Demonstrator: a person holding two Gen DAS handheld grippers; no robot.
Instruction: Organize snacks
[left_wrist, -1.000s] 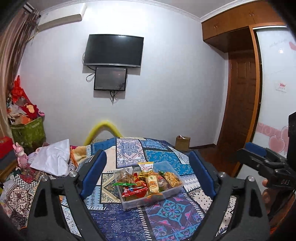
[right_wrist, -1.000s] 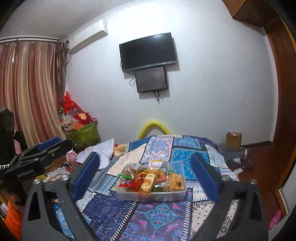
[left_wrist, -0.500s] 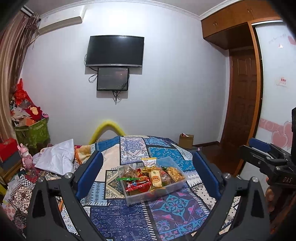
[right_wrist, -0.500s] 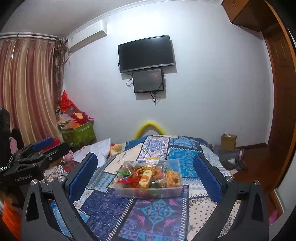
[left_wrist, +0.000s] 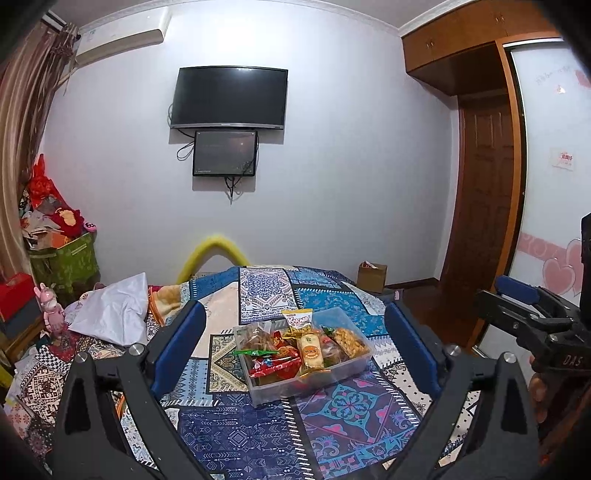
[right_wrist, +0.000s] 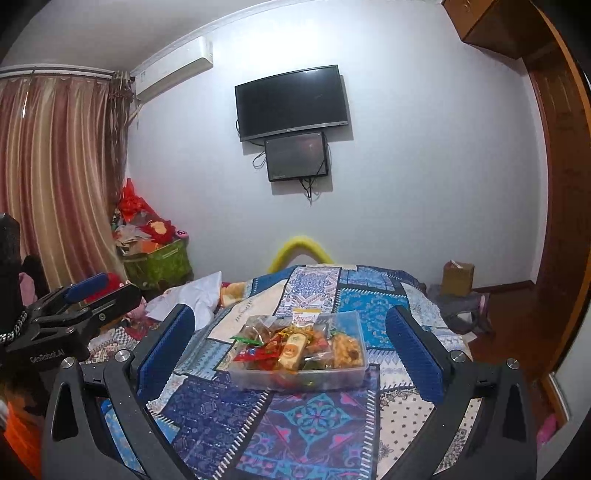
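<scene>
Jaws: both pairs are standing wide apart and gripping nothing; the left gripper (left_wrist: 291, 343) and the right gripper (right_wrist: 290, 345) are each framing the snack box from a distance, touching none of it.
Snack box: a clear plastic container (left_wrist: 334, 380) is sitting on the patchwork bedspread (left_wrist: 236, 432), near the middle of the bed, well apart from both grippers.
Snacks: wrapped packets are filling the box in a loose heap, among them a red wrapper (left_wrist: 271, 365), a pale bar with an orange face (left_wrist: 310, 350), a bag of golden pieces (left_wrist: 349, 339) and a yellow packet standing up at the far edge (left_wrist: 297, 319); nothing is lying outside the box as far as either view is showing.
Step in hand: judging by the idle jaws, the person is hovering before or between picks, and no packet is being handled.
Next move: it is calling for one gripper to come down over the heap and close on a single top packet; the crinkly wrappers are overlapping, so a neighbour may be dragged along.
Surroundings: a white cloth (left_wrist: 110, 314) is lying on the bed's left, and a wall television (left_wrist: 229, 98) is hanging beyond.
</scene>
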